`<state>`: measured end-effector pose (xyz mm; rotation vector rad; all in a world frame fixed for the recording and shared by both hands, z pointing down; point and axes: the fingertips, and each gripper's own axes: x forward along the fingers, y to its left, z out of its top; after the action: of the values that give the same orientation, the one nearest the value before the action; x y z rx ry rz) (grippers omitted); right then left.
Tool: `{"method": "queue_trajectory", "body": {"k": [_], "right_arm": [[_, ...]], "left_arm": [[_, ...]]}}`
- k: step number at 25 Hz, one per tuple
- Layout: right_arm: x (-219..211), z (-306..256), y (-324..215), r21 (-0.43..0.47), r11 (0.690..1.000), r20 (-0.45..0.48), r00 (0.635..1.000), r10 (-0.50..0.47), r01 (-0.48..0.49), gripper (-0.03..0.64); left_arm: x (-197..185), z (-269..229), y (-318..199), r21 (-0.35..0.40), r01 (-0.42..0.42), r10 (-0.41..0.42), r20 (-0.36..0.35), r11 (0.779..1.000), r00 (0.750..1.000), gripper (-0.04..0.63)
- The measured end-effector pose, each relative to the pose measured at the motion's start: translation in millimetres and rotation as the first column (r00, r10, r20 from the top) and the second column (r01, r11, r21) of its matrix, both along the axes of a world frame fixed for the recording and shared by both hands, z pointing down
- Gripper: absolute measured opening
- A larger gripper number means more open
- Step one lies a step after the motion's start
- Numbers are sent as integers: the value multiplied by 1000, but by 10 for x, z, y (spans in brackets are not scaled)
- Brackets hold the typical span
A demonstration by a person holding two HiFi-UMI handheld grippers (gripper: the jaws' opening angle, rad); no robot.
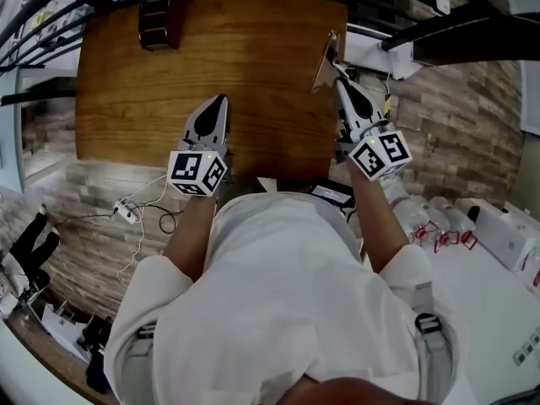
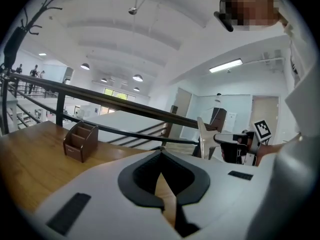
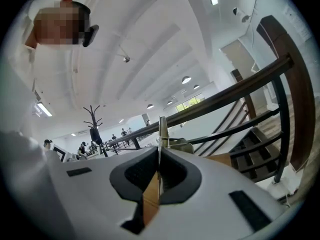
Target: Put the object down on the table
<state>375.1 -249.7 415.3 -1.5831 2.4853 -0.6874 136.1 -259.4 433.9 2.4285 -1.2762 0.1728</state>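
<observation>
Brown wood on the desk (image 1: pixel 152 99), broad and mostly bare, near edge just ahead of the person's white sleeves, right edge directly below the held thing. Two grippers above it. Left gripper (image 1: pixel 220 101): jaws together, nothing between them, hovering over the near middle of the desk with free top on every side. Right gripper (image 1: pixel 336 81): jaws pinched on one thin flat card (image 1: pixel 324 62), pale tan, standing on edge and slightly tilted at the desk's right edge. Contact between card and desk top not readable from any view. Narrow edge-on strip only in the right gripper view, pale upright blade in the left gripper view. One small brown organiser box (image 1: pixel 158 24) at the far edge toward the left, well apart from both grippers and from the card. Beyond the far edge, dark railing bars (image 1: pixel 51 7). Right of the desk, another dark rail (image 1: pixel 422 36) and stair treads (image 3: pixel 250 166), close beside the card and narrowing the room on that side. Left of the desk, on the plank-pattern floor (image 1: pixel 93 184), one white power strip (image 1: pixel 126 213) with trailing cable. At lower right, a white surface (image 1: pixel 481 302) with several small items, too small to tell.
</observation>
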Motion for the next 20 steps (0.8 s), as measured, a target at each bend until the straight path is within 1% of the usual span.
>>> {"method": "queue_trajectory", "body": {"k": [4,7,10,13,17,20], "right_arm": [[53,80,-275,-34,996,23,996,-85,85,25],[14,211,-481,-67,989,41,991,-127,130,25],[-167,370,-696,-90,980,49,983,-174,178,25],[-349,502,-871,-135,973,113,978,-175,190,25],[-478,637,-1006,-201,958,191,967,-166,204,25],[-551,715,-1102,-237,948,243,958,-152,211,25]], "left_arm": [[11,-40,-81,16,80,-81,19,997,997,14],[-11,-70,-189,40,106,-108,33,994,994,12],[-32,-1,-288,50,88,-90,49,995,995,12],[-63,81,-289,58,58,-62,74,997,995,12],[-125,204,-329,32,75,-77,46,997,996,12],[-139,288,-387,23,65,-66,34,998,997,12]]}}
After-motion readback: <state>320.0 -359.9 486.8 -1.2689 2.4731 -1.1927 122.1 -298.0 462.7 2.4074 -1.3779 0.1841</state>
